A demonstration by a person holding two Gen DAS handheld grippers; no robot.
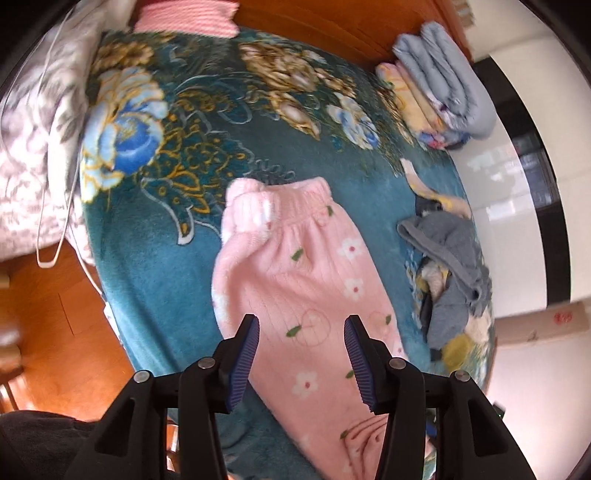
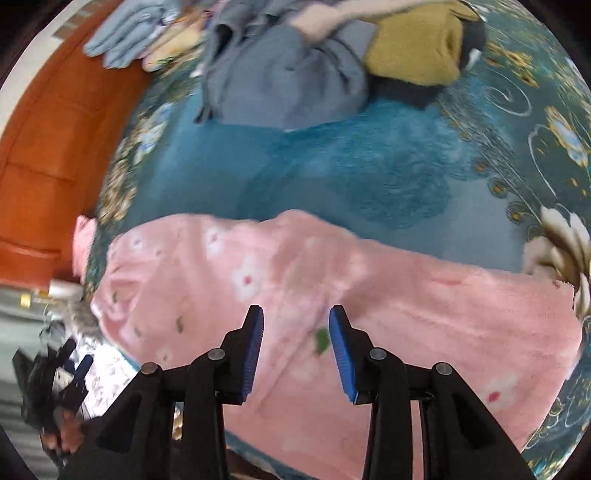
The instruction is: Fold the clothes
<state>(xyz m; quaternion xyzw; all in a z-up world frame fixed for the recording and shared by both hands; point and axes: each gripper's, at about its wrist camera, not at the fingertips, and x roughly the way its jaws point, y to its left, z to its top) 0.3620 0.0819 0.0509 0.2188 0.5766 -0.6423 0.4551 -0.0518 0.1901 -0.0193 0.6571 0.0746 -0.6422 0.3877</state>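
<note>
Pink fleece pants [image 1: 295, 280] with small flowers lie flat on the teal floral blanket [image 1: 207, 155], waistband toward the far side. My left gripper [image 1: 301, 328] is open and empty, hovering over the pants' lower part. In the right wrist view the same pink pants [image 2: 388, 306] stretch across the blanket [image 2: 332, 170]. My right gripper [image 2: 296, 317] is open and empty just above the pink cloth.
A heap of unfolded clothes, grey [image 1: 454, 273] on top, lies at the right bed edge; it also shows in the right wrist view [image 2: 288, 70] with a mustard garment [image 2: 417, 48]. Folded blue and yellow items [image 1: 443, 92] are stacked by the wooden headboard [image 1: 314, 26]. A floral pillow [image 1: 33, 140] lies left.
</note>
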